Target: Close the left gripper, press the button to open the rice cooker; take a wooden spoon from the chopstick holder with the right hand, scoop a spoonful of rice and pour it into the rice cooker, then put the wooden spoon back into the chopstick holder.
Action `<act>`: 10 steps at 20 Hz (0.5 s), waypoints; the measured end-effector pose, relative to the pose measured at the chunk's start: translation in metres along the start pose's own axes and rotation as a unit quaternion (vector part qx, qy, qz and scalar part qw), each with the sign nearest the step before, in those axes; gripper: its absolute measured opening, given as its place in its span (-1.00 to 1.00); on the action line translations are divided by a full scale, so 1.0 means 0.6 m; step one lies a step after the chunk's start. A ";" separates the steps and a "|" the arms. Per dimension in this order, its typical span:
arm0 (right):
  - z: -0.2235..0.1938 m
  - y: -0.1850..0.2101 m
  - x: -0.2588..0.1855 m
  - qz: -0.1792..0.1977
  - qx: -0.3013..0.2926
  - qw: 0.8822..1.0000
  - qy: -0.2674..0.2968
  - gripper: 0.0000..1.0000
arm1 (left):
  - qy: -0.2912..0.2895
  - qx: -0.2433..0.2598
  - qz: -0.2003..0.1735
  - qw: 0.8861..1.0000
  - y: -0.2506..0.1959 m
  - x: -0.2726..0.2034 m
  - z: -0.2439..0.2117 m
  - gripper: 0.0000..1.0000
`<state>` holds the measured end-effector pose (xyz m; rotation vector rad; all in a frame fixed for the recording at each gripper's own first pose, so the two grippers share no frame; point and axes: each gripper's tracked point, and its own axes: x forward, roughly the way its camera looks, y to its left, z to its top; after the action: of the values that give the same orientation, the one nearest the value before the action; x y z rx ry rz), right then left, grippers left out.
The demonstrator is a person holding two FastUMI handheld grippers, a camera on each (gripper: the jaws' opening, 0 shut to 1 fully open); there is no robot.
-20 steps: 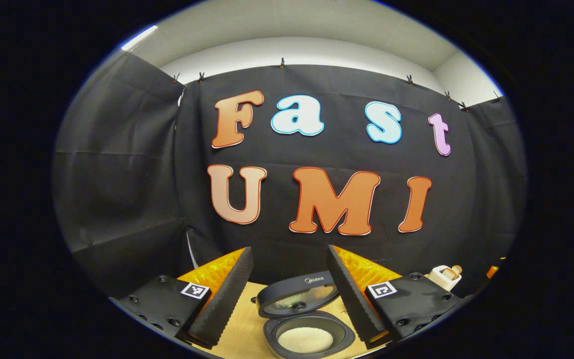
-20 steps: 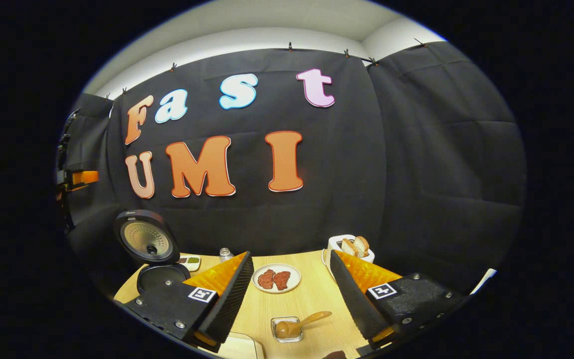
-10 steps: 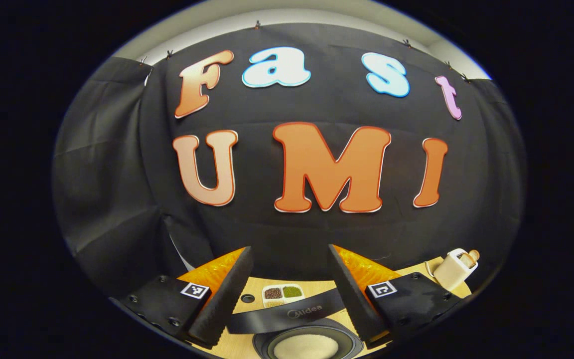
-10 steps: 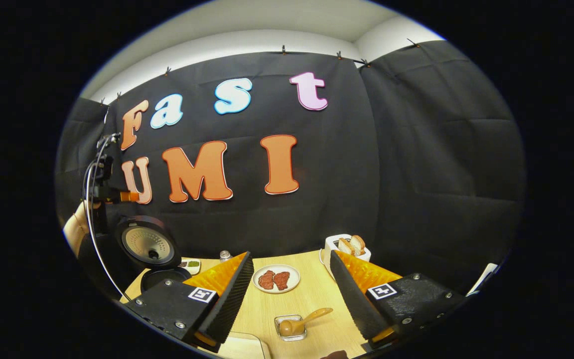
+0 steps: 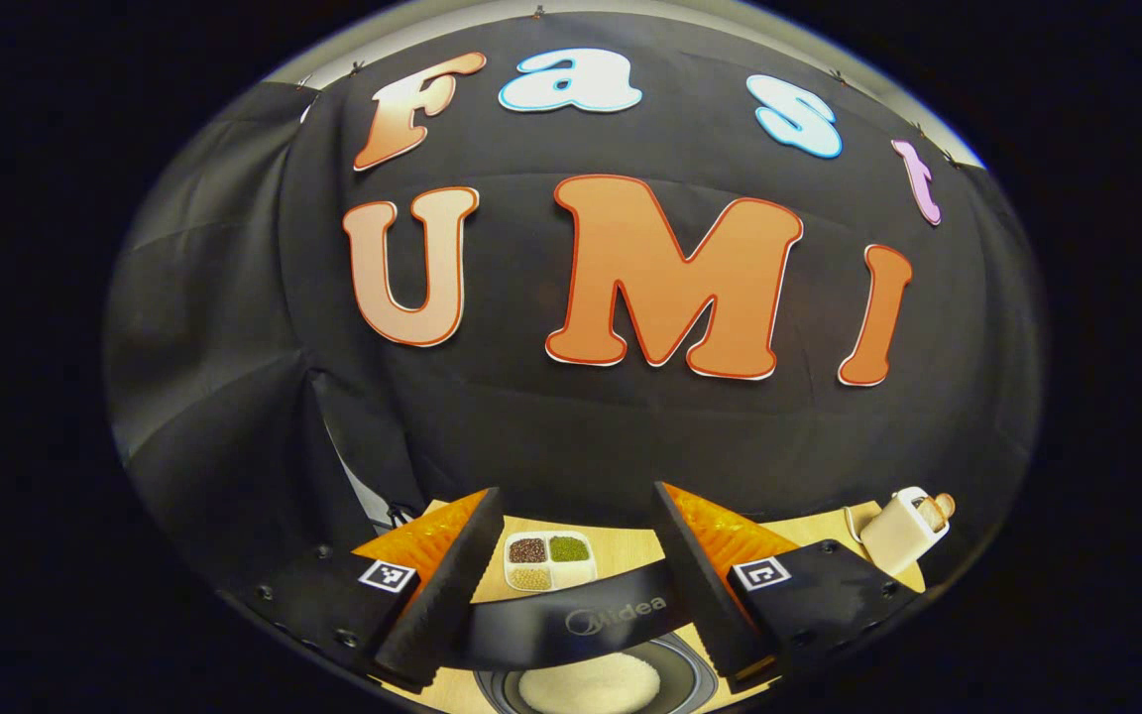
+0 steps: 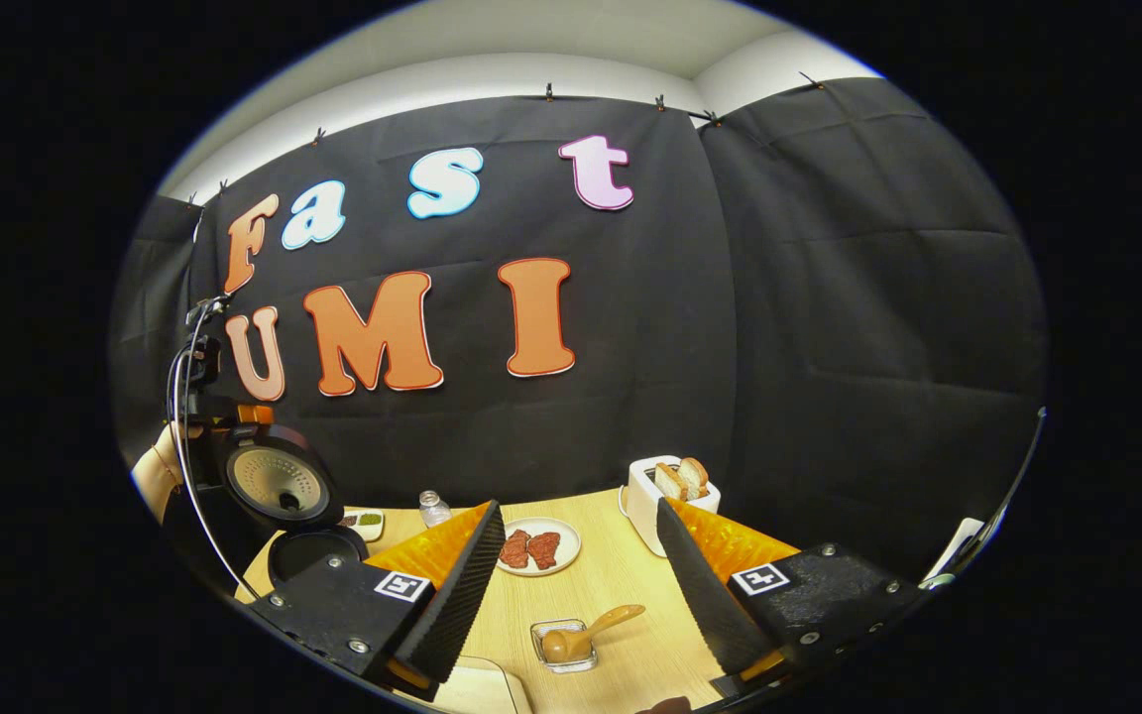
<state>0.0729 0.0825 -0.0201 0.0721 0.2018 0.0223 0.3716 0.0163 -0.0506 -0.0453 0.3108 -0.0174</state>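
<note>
Wooden spoon (image 6: 586, 632) resting in its clear holder (image 6: 561, 648) at lower centre of the right gripper view, between the wide-open right hand-held gripper (image 6: 581, 585); rice cooker (image 6: 284, 496) lid up at left, rice inside; left hand-held gripper (image 5: 576, 565) wide, empty; task apparently finished.

raised rice cooker lid (image 6: 279, 483) blocking the bench's far-left corner, left hand-held gripper (image 6: 202, 397) just behind it, bare bench (image 6: 621, 575) between meat plate (image 6: 537, 546) and toaster (image 6: 668, 490), wooden spoon (image 6: 586, 635) in its clear holder near the front, open lane above it
</note>
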 end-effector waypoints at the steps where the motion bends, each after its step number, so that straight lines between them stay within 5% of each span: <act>1: -0.002 0.004 0.002 0.003 0.001 1.000 0.002 0.90 | 0.001 -0.005 -0.005 1.000 -0.005 -0.005 -0.002 1.00; 10: -0.033 0.011 0.010 0.033 0.010 0.999 0.020 0.90 | 0.019 0.035 -0.023 0.999 -0.051 -0.094 -0.078 1.00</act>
<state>0.0747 0.0904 -0.0404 0.0987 0.2394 0.0871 0.3032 -0.0148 -0.0763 0.0175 0.3465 -0.0738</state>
